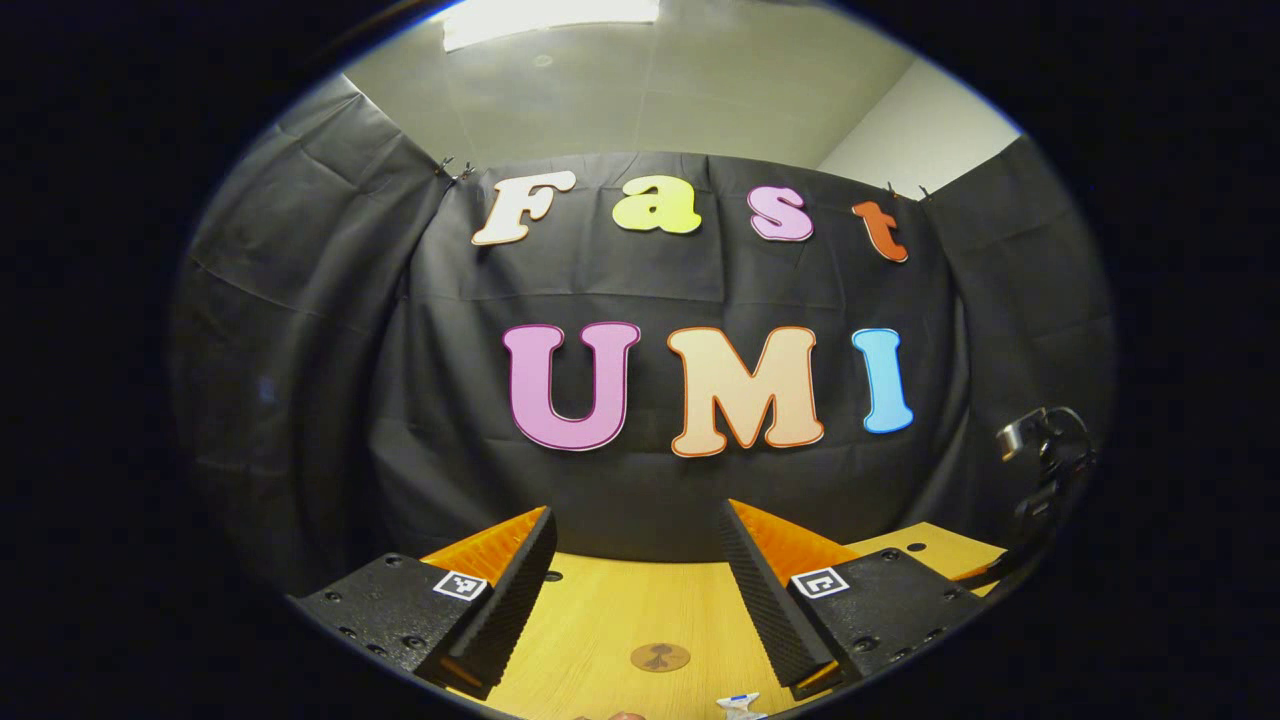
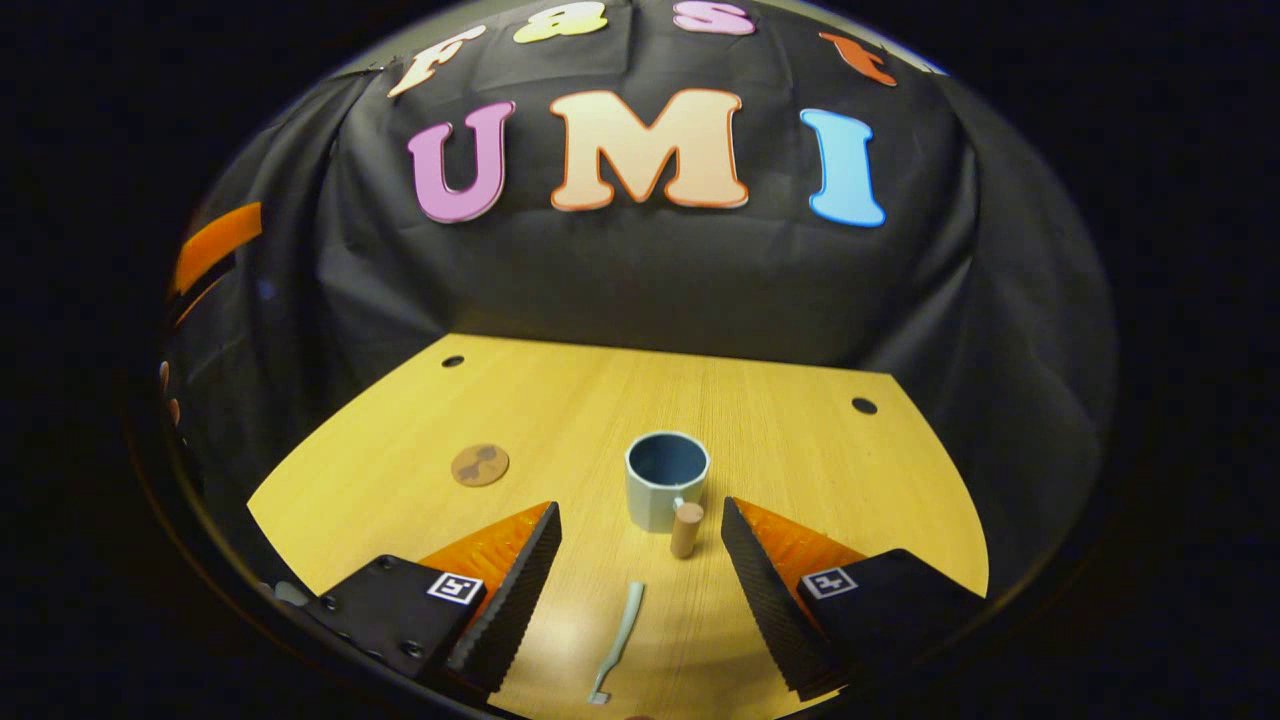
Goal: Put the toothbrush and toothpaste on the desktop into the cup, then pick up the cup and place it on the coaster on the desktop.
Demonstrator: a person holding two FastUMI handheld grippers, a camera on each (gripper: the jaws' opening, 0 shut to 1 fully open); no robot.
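While both tongs (image 1: pixel 635 590) (image 2: pixel 640 585) gape empty, wooden desktop (image 2: pixel 560 400) (black-curtained booth) bears cup (image 2: pixel 666 480), coaster (image 2: pixel 480 465), toothbrush (image 2: pixel 618 640).

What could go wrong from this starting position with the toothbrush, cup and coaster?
The toothbrush lies flat on the desktop, so the open right gripper might scrape the wood or slip off it. The cup stands close ahead, its wooden handle facing the gripper, so a reach could knock it. The coaster is small, so placement may miss.
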